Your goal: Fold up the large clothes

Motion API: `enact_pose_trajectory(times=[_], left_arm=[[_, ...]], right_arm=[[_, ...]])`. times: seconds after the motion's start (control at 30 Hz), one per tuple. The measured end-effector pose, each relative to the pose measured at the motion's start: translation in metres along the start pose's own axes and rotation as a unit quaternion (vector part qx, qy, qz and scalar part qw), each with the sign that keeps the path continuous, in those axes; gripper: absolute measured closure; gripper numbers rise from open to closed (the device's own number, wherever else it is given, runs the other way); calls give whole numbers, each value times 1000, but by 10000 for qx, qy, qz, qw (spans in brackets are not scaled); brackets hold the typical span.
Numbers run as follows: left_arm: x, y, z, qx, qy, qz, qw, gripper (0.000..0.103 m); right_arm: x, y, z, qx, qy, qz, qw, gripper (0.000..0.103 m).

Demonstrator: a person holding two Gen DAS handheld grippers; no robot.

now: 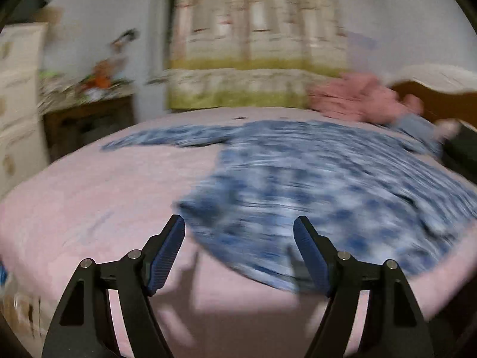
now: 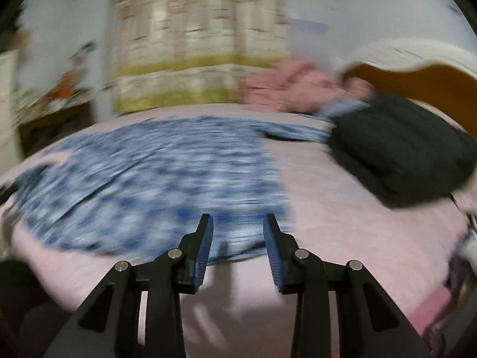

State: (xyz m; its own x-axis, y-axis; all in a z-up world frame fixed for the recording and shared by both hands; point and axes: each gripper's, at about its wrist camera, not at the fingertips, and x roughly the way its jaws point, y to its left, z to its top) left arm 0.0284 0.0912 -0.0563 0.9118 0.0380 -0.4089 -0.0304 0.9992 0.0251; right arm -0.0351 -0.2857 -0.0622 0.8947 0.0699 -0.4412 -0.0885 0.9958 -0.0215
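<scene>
A large blue and white patterned garment point(image 1: 313, 185) lies spread flat on a pink bed point(image 1: 98, 197), one sleeve stretched to the left. Both views are motion-blurred. My left gripper point(image 1: 239, 223) is open and empty, hovering above the garment's near hem at its left corner. In the right wrist view the same garment point(image 2: 155, 185) fills the left and middle of the pink bed point(image 2: 342, 223). My right gripper point(image 2: 238, 220) is open and empty, just above the near hem close to the garment's right edge.
A black folded item point(image 2: 402, 155) lies on the bed at the right. Crumpled pink cloth point(image 1: 357, 98) sits at the far right by a wooden headboard point(image 2: 417, 83). A curtain point(image 1: 256, 44) hangs behind. A white dresser point(image 1: 18, 95) and cluttered table point(image 1: 89, 89) stand left.
</scene>
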Motion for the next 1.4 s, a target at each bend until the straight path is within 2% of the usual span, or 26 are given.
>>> enact_pose_trajectory(times=[0.07,0.1,0.13,0.17,0.23,0.33,0.4,0.47,0.57,0.63,0.73,0.77,0.83,0.9,0.97,1.03,1.2,1.4], left_arm=[[-12,-21,0,467,-70,-350,9983,29],[-17,-29,-1,658,-58,-616,9959,23],[-20,-38,-2,892,70,-1182,9889,18],[-20,-45,-3,1065,156,-1523,9825,10],[-13,-61,-5,1508,242,-1299,9797,10],[2,-70,-9,2020,564,-972,9729,10],[3,-63,-10,1917,681,-1066,9733,9],[3,-56,-11,1790,700,-996,9763,8],[3,-50,-17,1813,573,-537,9803,8],[5,-46,-21,1747,623,-462,9816,8],[16,-46,-16,1589,742,-435,9835,11],[21,-47,-14,1583,694,-323,9844,13],[36,-52,-7,1659,648,137,9839,14],[48,-53,-2,1645,600,276,9842,25],[58,-51,2,1589,746,160,9843,30],[51,-51,2,1648,737,80,9835,31],[8,-49,-16,1999,589,-261,9777,31],[-1,-42,-21,1918,798,-368,9775,31]], right_arm=[[4,26,6,-464,191,259,9984,64],[13,29,12,-643,232,286,9973,58],[17,35,13,-839,249,313,9957,45],[12,51,10,-1129,151,316,9930,30],[11,57,10,-1391,-53,334,9897,17],[30,54,13,-1393,236,632,9880,17],[43,57,11,-1458,528,286,9875,17],[47,55,7,-1452,611,59,9875,17],[50,42,9,-1025,632,-56,9927,17],[59,38,12,-917,610,-329,9934,17],[72,34,19,-813,533,-519,9939,17],[76,32,21,-790,518,-564,9939,17],[83,28,25,-728,473,-669,9940,17],[88,19,29,-611,415,-880,9934,19],[87,13,30,-509,340,-980,9933,39],[87,1,30,-397,328,-984,9938,45],[78,-21,24,-345,298,-982,9941,44],[81,-23,25,-259,373,-885,9950,45]])
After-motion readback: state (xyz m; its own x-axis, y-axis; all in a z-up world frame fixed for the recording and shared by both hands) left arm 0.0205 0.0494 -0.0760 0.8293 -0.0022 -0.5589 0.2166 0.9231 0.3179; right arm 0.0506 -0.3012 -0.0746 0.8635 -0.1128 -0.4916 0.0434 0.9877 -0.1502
